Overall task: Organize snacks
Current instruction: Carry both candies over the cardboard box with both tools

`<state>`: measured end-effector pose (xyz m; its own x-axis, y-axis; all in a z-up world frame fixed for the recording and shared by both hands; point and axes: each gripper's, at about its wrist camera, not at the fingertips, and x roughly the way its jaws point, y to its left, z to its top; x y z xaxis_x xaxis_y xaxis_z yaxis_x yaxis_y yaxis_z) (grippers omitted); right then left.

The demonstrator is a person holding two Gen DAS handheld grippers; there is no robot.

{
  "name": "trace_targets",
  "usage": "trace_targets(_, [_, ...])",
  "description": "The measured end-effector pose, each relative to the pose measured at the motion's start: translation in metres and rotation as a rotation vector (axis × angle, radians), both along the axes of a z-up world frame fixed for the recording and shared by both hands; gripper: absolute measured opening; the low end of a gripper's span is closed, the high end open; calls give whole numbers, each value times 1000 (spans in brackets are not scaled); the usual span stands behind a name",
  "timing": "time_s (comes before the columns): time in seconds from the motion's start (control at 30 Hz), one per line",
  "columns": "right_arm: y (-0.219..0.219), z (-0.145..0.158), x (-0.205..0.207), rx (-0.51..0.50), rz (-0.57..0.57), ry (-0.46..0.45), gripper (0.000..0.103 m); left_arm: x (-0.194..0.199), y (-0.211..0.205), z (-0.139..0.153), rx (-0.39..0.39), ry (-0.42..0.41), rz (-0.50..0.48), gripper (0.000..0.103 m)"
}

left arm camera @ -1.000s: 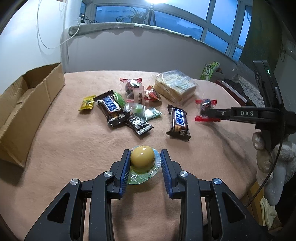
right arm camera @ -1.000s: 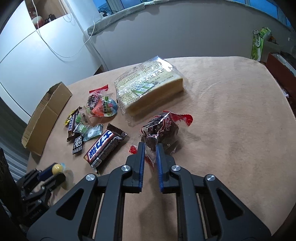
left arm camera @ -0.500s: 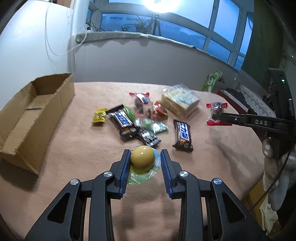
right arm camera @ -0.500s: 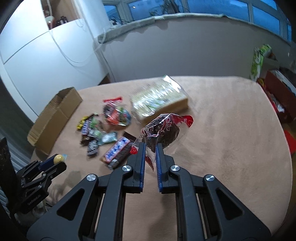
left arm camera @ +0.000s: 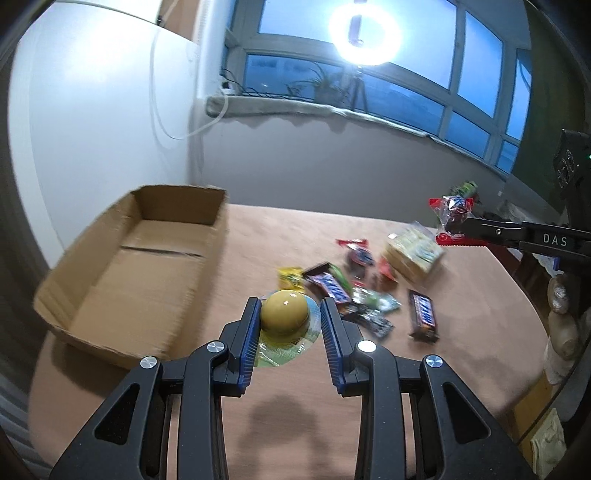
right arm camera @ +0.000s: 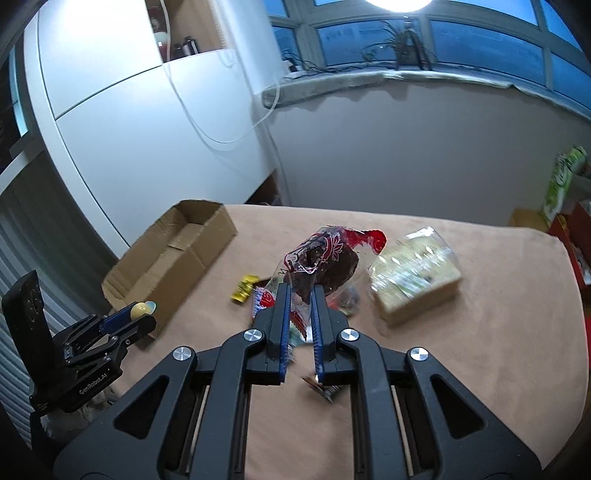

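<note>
Yellow and dome-shaped, a jelly cup with a clear plastic rim [left arm camera: 285,316] is clamped between the blue-padded fingers of the left gripper [left arm camera: 288,332] and is held above the tan cloth-covered worktop [left arm camera: 303,406], just right of the open brown cardboard box [left arm camera: 140,273] that lies at the left of the scene. A dark snack in a clear wrapper with red printed ends [right arm camera: 325,264] is pinched by the closed fingers of the right gripper [right arm camera: 300,317] and is carried clear of the worktop; in the left wrist view the same wrapped snack is seen raised at the far right. On the worktop, between the box and the right edge, a loose heap of snacks is spread: a small yellow packet [left arm camera: 290,278], a brown and blue chocolate bar [left arm camera: 328,286], a second chocolate bar [left arm camera: 424,319] lying apart to the right, and a clear-wrapped block of pale crackers [right arm camera: 415,278] at the far right of the heap. A bright ring light [left arm camera: 365,35] is seen before the window.
</note>
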<state>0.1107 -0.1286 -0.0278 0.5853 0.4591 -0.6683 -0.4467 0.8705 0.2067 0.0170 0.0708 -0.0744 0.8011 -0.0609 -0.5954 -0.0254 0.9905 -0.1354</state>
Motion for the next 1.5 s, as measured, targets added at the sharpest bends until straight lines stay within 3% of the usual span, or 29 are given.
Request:
trace_targets(0.67, [153,15,55,-35,221,-18,11,6,92,-8,21,16,174,31])
trace_targets(1.1, [228,-16,79,-92,334,24,11,16,115,-20,9,54,215,31])
trace_targets(1.5, [256,-45,88,-125,377,88,11,23,117,-25,17,79,217,31])
